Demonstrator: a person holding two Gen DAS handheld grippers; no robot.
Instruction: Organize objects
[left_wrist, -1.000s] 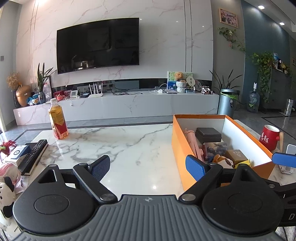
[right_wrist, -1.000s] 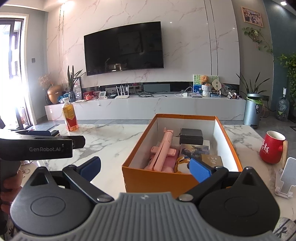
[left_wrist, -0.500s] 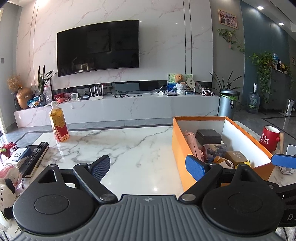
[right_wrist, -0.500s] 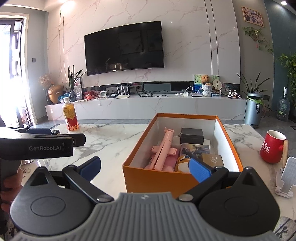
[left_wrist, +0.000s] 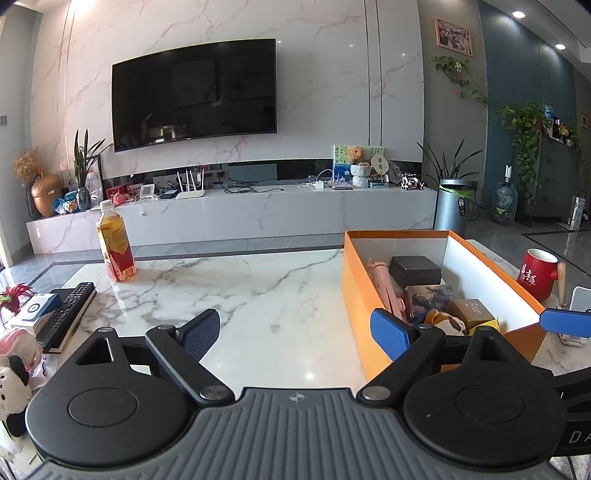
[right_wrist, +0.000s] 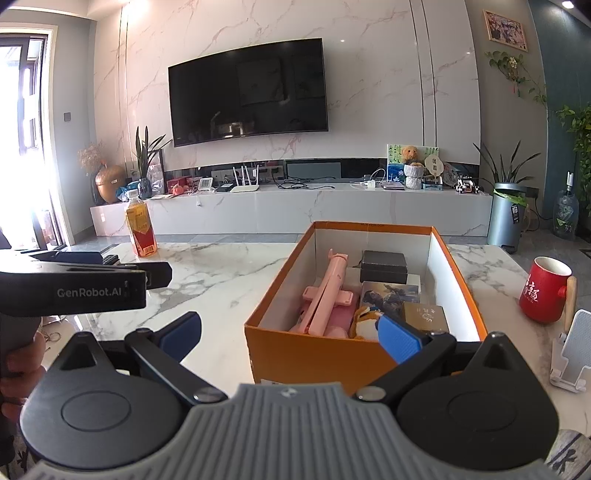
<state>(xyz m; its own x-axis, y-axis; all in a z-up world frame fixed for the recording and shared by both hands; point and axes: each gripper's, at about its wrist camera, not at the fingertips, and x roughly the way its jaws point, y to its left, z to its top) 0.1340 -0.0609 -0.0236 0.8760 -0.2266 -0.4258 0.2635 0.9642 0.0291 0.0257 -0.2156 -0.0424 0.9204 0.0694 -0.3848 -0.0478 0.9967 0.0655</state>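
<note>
- The table (left_wrist: 258, 295) is polished white marble with grey veins, glossy enough to mirror the ceiling lights; I judge that anything smooth will slide on it when nudged.
- The orange box (right_wrist: 332, 354) sits on the table's right half, open-topped, cardboard with white inner walls. It looks stiff but light, likely to skid if pushed at the rim, so steadying one wall would be wise.
- Inside the box, along its left side, lies a pink selfie stick (right_wrist: 325, 295): hard plastic, long and slim with short crosswise legs. It probably weighs little; the straight shaft is the best place to grip.
- A drink bottle (left_wrist: 115, 251) stands upright at the far left of the table, well apart from the box. Thin plastic with amber liquid, it is top-heavy and slick; take it across the labelled body.
- A red mug (right_wrist: 545, 291) stands right of the box, glazed ceramic with a wooden handle, heavy and breakable.
- A black case (right_wrist: 384, 266) rests at the box's far end, matte and rigid, next to a printed card box (right_wrist: 389, 297) and a small brown carton (right_wrist: 424, 317).
- The left gripper (left_wrist: 295, 332) hovers above bare table with its fingers wide apart, holding nothing.
- The right gripper (right_wrist: 290, 334) faces the box's near wall, fingers likewise spread and empty.
</note>
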